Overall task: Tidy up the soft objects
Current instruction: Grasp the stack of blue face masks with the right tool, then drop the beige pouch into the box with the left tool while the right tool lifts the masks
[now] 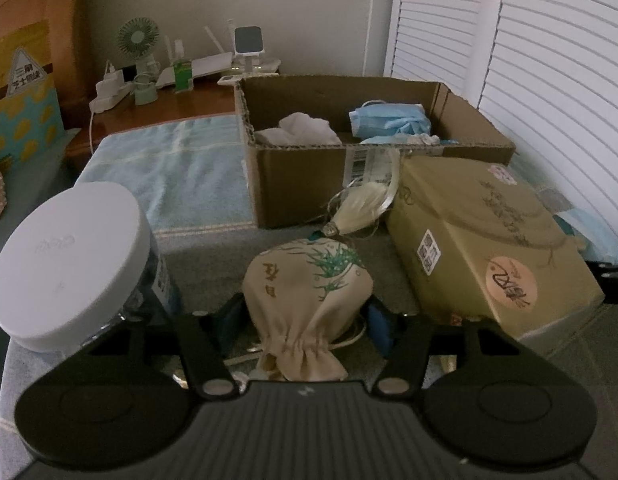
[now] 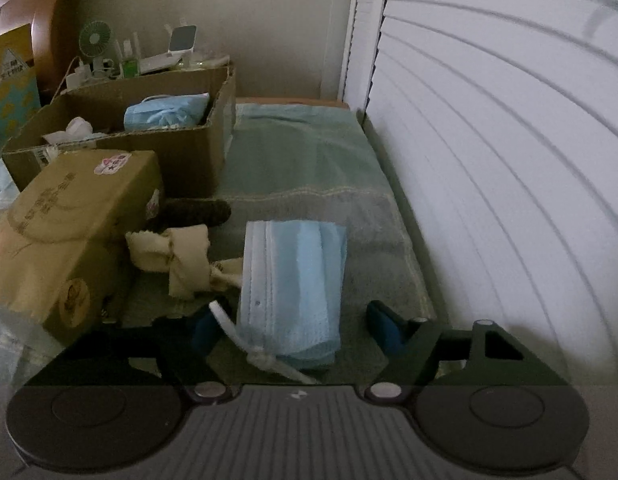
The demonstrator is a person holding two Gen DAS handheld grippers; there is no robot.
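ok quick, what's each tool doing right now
left tool: open, fingers either side of the drawstring pouch, not clamped
right tool: open, fingers straddling the folded blue mask, not holding it

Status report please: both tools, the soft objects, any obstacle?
Left tool open around drawstring pouch. Right tool open around mask stack. Yellow box beside pouch, before cardboard box.

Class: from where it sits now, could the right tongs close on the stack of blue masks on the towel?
Probably yes. The right tongs are open, and the mask stack lies between the fingers with nothing across it. Only a white tie trails near the left finger.
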